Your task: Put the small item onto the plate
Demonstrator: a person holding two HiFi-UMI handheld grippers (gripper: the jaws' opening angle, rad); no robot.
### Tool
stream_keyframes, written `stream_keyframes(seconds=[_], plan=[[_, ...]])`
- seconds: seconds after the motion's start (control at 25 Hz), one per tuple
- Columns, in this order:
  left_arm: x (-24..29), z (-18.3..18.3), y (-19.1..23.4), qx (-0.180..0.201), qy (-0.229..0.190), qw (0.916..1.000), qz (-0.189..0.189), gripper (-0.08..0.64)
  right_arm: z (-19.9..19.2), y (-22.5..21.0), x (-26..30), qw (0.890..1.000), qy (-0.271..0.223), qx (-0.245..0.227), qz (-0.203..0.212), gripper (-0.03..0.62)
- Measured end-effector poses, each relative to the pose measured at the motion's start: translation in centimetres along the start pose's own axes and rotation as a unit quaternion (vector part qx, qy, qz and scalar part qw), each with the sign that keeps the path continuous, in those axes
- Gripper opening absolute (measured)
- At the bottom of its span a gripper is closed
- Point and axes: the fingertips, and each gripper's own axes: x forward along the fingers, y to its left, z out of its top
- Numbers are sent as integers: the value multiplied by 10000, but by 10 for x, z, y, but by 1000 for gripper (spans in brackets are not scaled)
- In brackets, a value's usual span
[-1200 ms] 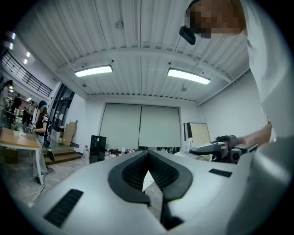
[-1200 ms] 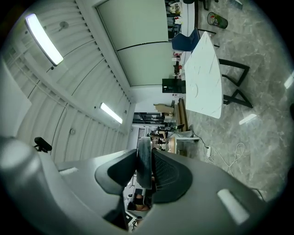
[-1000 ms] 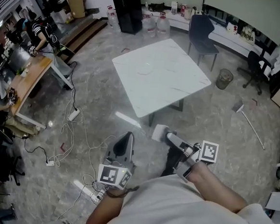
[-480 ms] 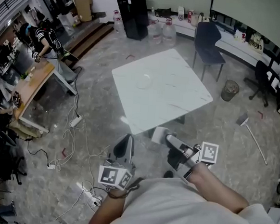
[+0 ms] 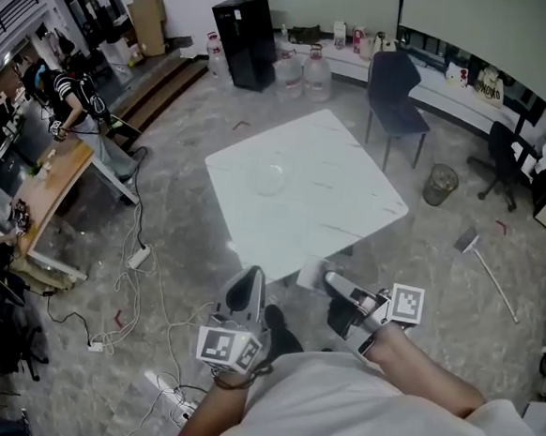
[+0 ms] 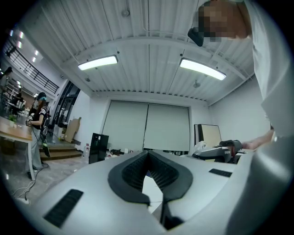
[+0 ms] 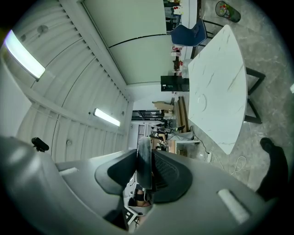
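A white marble-look table point(image 5: 331, 203) stands ahead of me on the grey floor, with a clear glass plate point(image 5: 269, 177) on its left part. My right gripper point(image 5: 329, 277) is held low, just short of the table's near edge, shut on a small flat pale item point(image 5: 310, 273). In the right gripper view that item point(image 7: 144, 161) stands edge-on, clamped by the right gripper point(image 7: 146, 160), with the table point(image 7: 220, 92) and the plate point(image 7: 201, 100) beyond. My left gripper point(image 5: 247, 284) hangs over the floor to the left. Its tips point(image 6: 148, 154) meet and hold nothing.
A blue chair point(image 5: 394, 76) stands behind the table, a bin point(image 5: 438, 183) to its right and a broom point(image 5: 482, 257) on the floor. Cables and power strips point(image 5: 138, 258) lie at the left near a wooden desk point(image 5: 56, 162). My shoe point(image 5: 278, 335) shows between the grippers.
The table has come closer to the grippers as I step forward, and a black shoe now shows below. Both grippers keep their pose, the right still holding the item.
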Motion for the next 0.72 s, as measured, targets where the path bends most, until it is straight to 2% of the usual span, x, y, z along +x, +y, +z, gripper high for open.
stream_keyframes(seconds=[0.24, 0.48, 0.72], plan=[[51, 4, 33, -59, 17, 9996, -266, 6, 36, -12, 43, 9999, -136, -25, -82, 92], [101, 7, 108, -83, 272, 9989, -360, 6, 71, -35, 117, 9994, -286, 5, -202, 92], [149, 14, 166, -89, 331, 9962, -798, 6, 101, -52, 189, 9980, -564, 5, -276, 92]])
